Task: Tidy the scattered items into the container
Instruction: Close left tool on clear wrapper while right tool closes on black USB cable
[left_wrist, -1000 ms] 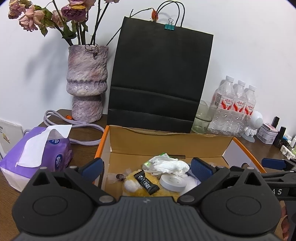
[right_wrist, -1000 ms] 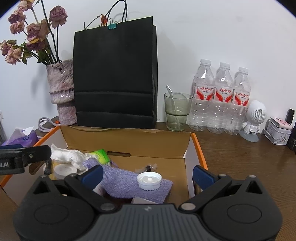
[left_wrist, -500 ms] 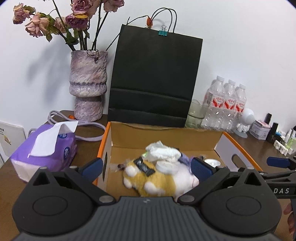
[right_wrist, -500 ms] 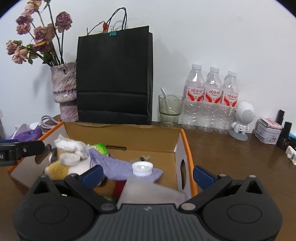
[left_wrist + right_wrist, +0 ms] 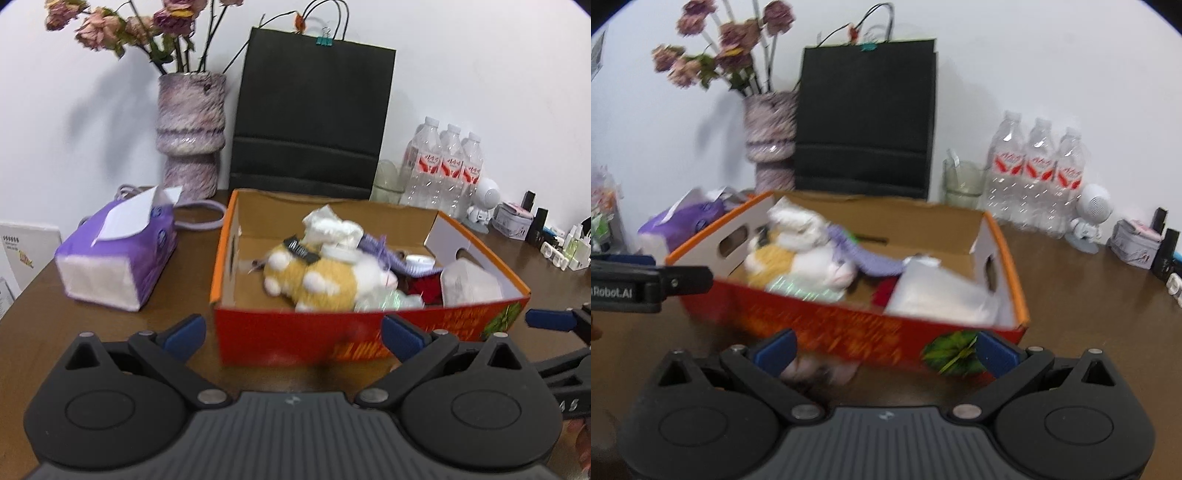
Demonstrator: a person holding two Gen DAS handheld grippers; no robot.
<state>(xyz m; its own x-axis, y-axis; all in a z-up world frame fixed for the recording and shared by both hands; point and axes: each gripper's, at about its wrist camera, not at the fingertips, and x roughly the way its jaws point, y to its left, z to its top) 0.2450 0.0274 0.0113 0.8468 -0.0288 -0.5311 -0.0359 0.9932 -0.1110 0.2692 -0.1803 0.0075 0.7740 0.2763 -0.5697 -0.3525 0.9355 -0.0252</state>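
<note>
An orange-red cardboard box (image 5: pixel 295 328) stands on the brown table; it also shows in the right wrist view (image 5: pixel 849 328). Inside lie a yellow and white plush toy (image 5: pixel 317 284), crumpled white tissue (image 5: pixel 332 229), a purple cloth (image 5: pixel 373 247), a white cap (image 5: pixel 419 261) and a clear plastic bag (image 5: pixel 469 284). My left gripper (image 5: pixel 293 334) is open and empty, held back in front of the box's near wall. My right gripper (image 5: pixel 886 350) is open and empty, also in front of the box. Both views are blurred.
A purple tissue pack (image 5: pixel 118 251) lies left of the box. Behind stand a vase of dried flowers (image 5: pixel 190 133), a black paper bag (image 5: pixel 310 125), a glass (image 5: pixel 962 182), three water bottles (image 5: pixel 443 170), a small white robot figure (image 5: pixel 1089 218) and small items at far right.
Both grippers have pulled back and up from over the box's inside to in front of its near wall. The box contents stay in place.
</note>
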